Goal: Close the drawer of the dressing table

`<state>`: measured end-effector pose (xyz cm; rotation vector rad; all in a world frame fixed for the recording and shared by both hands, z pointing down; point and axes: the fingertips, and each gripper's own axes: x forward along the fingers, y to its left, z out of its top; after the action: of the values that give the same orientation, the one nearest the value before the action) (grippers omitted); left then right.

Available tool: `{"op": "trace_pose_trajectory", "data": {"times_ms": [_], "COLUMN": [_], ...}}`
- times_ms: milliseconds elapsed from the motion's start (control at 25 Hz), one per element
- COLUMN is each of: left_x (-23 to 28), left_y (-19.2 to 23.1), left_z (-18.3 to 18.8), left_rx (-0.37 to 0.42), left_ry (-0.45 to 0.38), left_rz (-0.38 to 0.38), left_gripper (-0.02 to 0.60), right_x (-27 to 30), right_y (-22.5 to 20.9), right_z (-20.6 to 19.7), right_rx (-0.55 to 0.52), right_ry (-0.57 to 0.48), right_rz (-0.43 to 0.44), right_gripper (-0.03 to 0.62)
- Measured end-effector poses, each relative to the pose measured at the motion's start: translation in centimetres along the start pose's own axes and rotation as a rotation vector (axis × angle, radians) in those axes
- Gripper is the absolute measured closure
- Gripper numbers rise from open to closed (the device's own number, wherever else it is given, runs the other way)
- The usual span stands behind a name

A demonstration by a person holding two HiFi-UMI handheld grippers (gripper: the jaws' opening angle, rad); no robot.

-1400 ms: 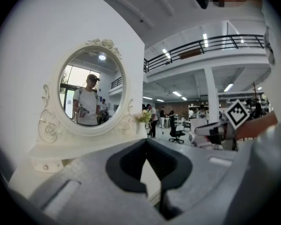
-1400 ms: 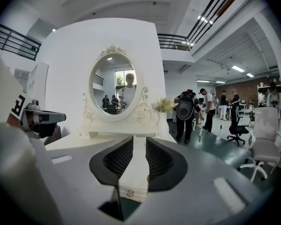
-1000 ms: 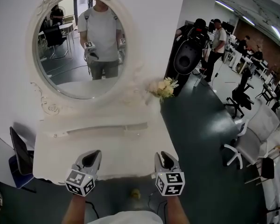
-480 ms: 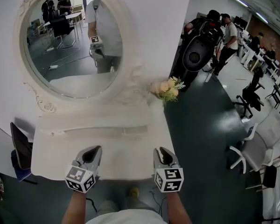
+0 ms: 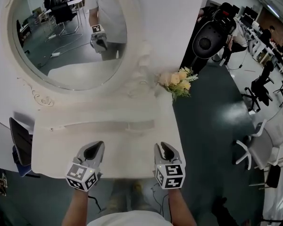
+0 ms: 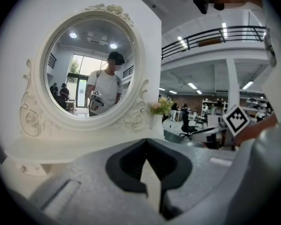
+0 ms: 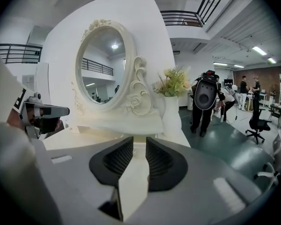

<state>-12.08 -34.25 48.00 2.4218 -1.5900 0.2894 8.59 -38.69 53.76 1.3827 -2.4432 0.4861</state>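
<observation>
A white dressing table (image 5: 132, 149) with an oval mirror (image 5: 66, 36) fills the head view. Under the mirror runs a low tier whose long drawer front (image 5: 108, 125) stands out a little as a narrow ledge. Both grippers hover over the table's front edge, side by side and well short of that ledge. The jaws of my left gripper (image 5: 95, 145) (image 6: 146, 142) meet at the tips, with nothing in them. My right gripper (image 5: 161, 146) (image 7: 139, 142) shows a narrow gap between its ribbed pads and also holds nothing. In the right gripper view the tier (image 7: 117, 121) lies straight ahead.
A white vase of pale flowers (image 5: 179, 81) stands at the table's back right corner. A dark chair (image 5: 20, 140) is at the table's left end. To the right, on green floor, are a black robot (image 5: 210, 34), several people and office chairs (image 5: 259, 145).
The head view has swung left and nearer, so mirror and table look larger. Both grippers stay over the front edge, a little further onto the table top. Jaws look unchanged.
</observation>
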Motion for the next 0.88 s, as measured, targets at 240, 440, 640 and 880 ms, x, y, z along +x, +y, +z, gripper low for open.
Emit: {"op": "trace_pose_trajectory", "data": {"times_ms": [240,440,640,880], "left_x": [2.6,4.2,5.7,6.9], "left_y": [1.1,3.0,4.3,5.1], "left_z": [-2.6,-4.1,-5.6,-7.7], "left_rx": [-0.029,-0.049,-0.066,-0.084], "left_ry": [0.050,0.087,0.115,0.148], "left_rz": [-0.042,-0.056,-0.066,-0.083], "left_gripper": [0.583,0.583,0.583,0.583], "right_x": [3.0,5.6,8.4,11.6], "right_y": [-0.3,-0.1,0.3,0.6], "right_z": [-1.2,-2.4,-3.5,-5.8], "right_rx": [0.008,0.021,0.027,0.035], "right_ry": [0.039,0.081,0.113,0.152], "right_rz": [-0.004,-0.005,0.012,0.009], "right_gripper": [0.525,0.523,0.523,0.523]}}
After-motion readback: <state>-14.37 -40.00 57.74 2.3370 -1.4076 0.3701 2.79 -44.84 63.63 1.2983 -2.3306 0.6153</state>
